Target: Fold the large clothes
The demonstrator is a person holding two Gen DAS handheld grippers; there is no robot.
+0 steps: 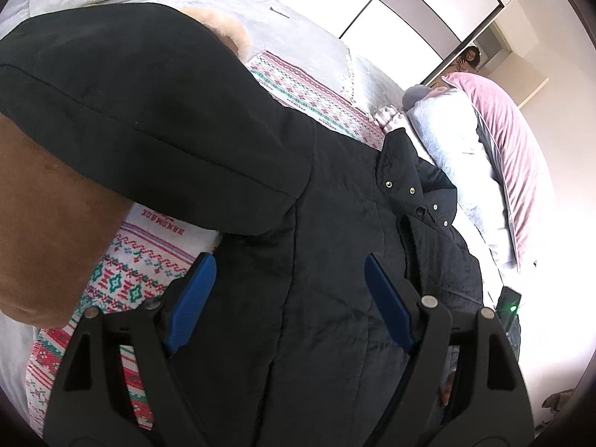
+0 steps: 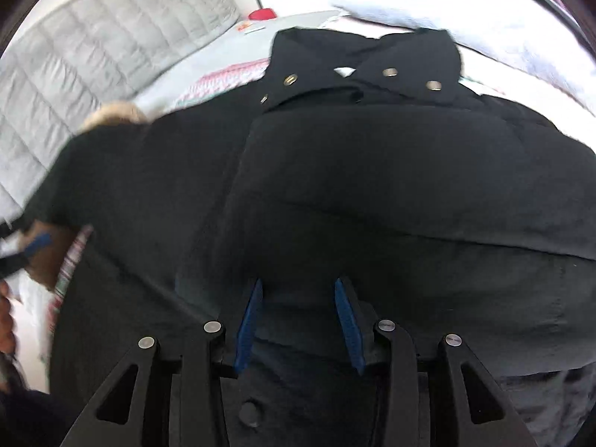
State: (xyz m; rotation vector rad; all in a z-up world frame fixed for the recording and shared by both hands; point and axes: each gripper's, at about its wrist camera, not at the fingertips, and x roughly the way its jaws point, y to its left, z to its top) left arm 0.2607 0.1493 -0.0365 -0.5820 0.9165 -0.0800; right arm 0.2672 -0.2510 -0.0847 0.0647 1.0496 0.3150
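A large black padded coat lies spread on the bed, its snap-buttoned collar toward the pillows. One sleeve with a tan fur cuff lies folded across the coat's body. My left gripper is open just above the coat, holding nothing. In the right wrist view the coat fills the frame, collar at the far end. My right gripper has its blue pads partly closed around a thick fold of the coat.
A patterned red, green and white blanket covers the bed under the coat. White and pink pillows lie at the head. A quilted grey cover is at the far left. A device with a green light sits at the bed edge.
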